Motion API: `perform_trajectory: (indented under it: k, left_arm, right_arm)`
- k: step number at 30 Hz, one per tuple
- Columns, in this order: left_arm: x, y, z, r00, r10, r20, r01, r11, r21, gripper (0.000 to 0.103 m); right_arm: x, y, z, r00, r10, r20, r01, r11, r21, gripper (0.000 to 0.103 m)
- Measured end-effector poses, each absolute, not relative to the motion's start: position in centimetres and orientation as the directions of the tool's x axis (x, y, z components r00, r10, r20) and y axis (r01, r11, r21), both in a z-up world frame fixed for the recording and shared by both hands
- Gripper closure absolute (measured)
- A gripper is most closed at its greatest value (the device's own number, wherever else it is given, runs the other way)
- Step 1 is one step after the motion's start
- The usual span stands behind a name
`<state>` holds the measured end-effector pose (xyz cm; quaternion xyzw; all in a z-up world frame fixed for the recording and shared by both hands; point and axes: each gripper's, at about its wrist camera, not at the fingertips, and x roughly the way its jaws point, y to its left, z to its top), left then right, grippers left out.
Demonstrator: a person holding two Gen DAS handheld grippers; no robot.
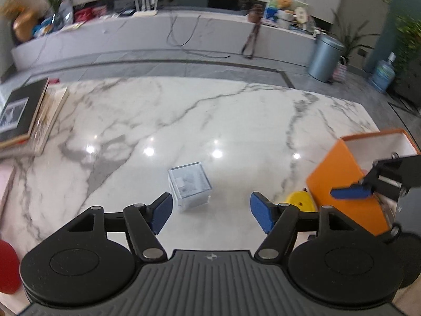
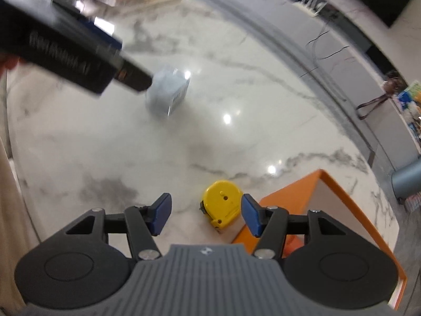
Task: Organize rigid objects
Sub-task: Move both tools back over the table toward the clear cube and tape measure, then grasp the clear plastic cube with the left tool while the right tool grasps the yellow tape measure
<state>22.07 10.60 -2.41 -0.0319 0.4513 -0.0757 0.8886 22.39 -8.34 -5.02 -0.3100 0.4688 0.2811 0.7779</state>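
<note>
At the far left of the left wrist view, a stack of books [image 1: 25, 115] lies on the marble table [image 1: 184, 121], and a red object [image 1: 8, 266] shows at the lower left edge, too cut off to identify. The left gripper [image 1: 210, 210] hangs over the table with its blue pads [image 1: 160, 214] spread apart and nothing between them. Just ahead of it, nearer the left pad, a small clear box [image 1: 189, 186] stands on the marble. To the right lies a yellow tape measure [image 1: 300, 202], partly hidden behind the gripper's right finger and just beside an open orange box [image 1: 342, 184] with a white inside. The right gripper [image 1: 368, 184] reaches in over that orange box from the right edge.

In the right wrist view, the left gripper [image 2: 65, 47] crosses the upper left as a blurred dark shape, with the clear box [image 2: 168, 92] beyond it. The right gripper [image 2: 206, 214] holds its pads apart above the table, gripping nothing. The tape measure [image 2: 223, 202] lies flat just ahead, close against the right pad [image 2: 250, 214], though whether they touch is unclear. The orange box [image 2: 284, 197] sits just to its right.
</note>
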Motion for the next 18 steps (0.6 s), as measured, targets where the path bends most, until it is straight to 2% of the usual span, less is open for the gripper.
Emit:
perform_trajectory:
  k: [8, 15, 18]
  left_arm:
    - [24.7, 10.6, -5.8, 0.526, -0.138, -0.839, 0.059, 0.990, -0.126, 0.019]
    - [26.5, 10.6, -7.6, 0.503, -0.137, -0.854, 0.054, 0.990, -0.127, 0.019]
    - [27.4, 10.7, -8.0, 0.503, -0.141, -0.852, 0.043, 0.989, -0.138, 0.019]
  right_arm:
    - [25.2, -6.8, -7.8, 0.302, 0.069, -0.951, -0.839, 0.493, -0.230, 0.049]
    - [27.9, -5.9, -10.5, 0.183, -0.034, -0.982, -0.899, 0.399, -0.181, 0.049]
    - [28.4, -6.0, -11.1, 0.166, -0.047, -0.985, -0.908, 0.382, -0.171, 0.043]
